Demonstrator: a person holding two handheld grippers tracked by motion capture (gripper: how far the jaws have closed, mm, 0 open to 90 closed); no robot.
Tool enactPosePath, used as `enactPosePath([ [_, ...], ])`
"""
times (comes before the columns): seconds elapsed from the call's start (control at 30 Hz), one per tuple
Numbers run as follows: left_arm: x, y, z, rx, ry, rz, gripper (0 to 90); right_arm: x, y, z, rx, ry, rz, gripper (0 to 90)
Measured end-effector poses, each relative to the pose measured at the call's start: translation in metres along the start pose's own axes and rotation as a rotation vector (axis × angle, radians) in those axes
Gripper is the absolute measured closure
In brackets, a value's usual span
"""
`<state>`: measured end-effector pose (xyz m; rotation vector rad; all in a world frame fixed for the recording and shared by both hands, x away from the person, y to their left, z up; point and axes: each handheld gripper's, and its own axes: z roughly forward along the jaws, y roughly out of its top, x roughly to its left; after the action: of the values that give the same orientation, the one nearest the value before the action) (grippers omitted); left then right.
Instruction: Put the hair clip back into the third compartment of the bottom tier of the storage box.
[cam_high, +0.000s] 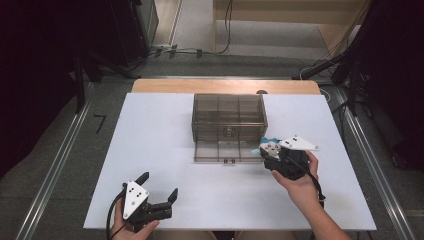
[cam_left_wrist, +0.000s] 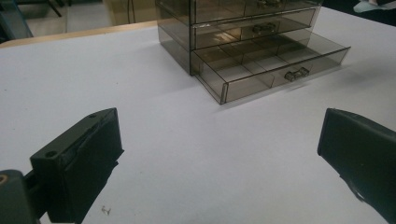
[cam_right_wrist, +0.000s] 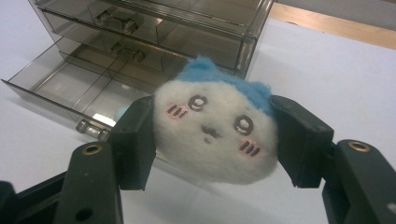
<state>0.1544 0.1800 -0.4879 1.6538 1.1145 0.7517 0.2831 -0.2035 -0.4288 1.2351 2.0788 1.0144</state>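
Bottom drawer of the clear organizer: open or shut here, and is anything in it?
Open and empty. The bottom drawer juts out in front of the organizer, its compartments bare; the plush toy sits clamped in the right gripper.

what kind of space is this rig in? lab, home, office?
Most likely a lab or recording studio, not a home. A white table stands between metal floor rails, loose cables run across the floor beyond it, and dark stands or curtains flank both sides. The props look staged: a smoked-plastic drawer box and a plush toy.
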Motion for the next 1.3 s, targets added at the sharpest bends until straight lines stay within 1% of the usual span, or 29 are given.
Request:
enactPosePath([
  [0.2,0.001,0.0,0.0,0.0,0.008,0.002,0.0,0.003,0.004,0.005,0.009,-0.001,-0.003,34.5],
  [0.3,0.002,0.0,0.0,0.005,0.018,0.016,0.0,0.005,0.006,0.008,0.013,0.002,-0.005,34.5],
  [0.37,0.002,0.0,0.0,0.002,0.013,0.01,0.0,0.006,0.007,0.009,0.016,0.001,-0.009,34.5],
  [0.57,0.004,-0.001,-0.001,0.013,0.008,0.022,0.0,0.009,0.01,0.016,0.026,0.005,-0.01,34.5],
  [0.77,0.004,-0.002,-0.001,0.009,-0.004,0.012,0.0,0.01,0.011,0.023,0.045,0.01,-0.001,34.5],
  [0.9,0.004,-0.002,-0.001,0.014,-0.003,0.018,0.0,0.012,0.011,0.027,0.053,0.014,-0.005,34.4],
  [1.07,0.006,-0.002,-0.001,0.017,0.001,0.023,0.0,0.016,0.011,0.034,0.064,0.024,0.003,34.4],
  [1.2,0.007,-0.003,-0.001,0.025,0.009,0.025,0.0,0.018,0.012,0.039,0.074,0.033,0.021,34.4],
  [1.3,0.007,-0.003,-0.001,0.024,0.01,0.021,0.0,0.019,0.011,0.044,0.078,0.034,0.022,34.4],
])
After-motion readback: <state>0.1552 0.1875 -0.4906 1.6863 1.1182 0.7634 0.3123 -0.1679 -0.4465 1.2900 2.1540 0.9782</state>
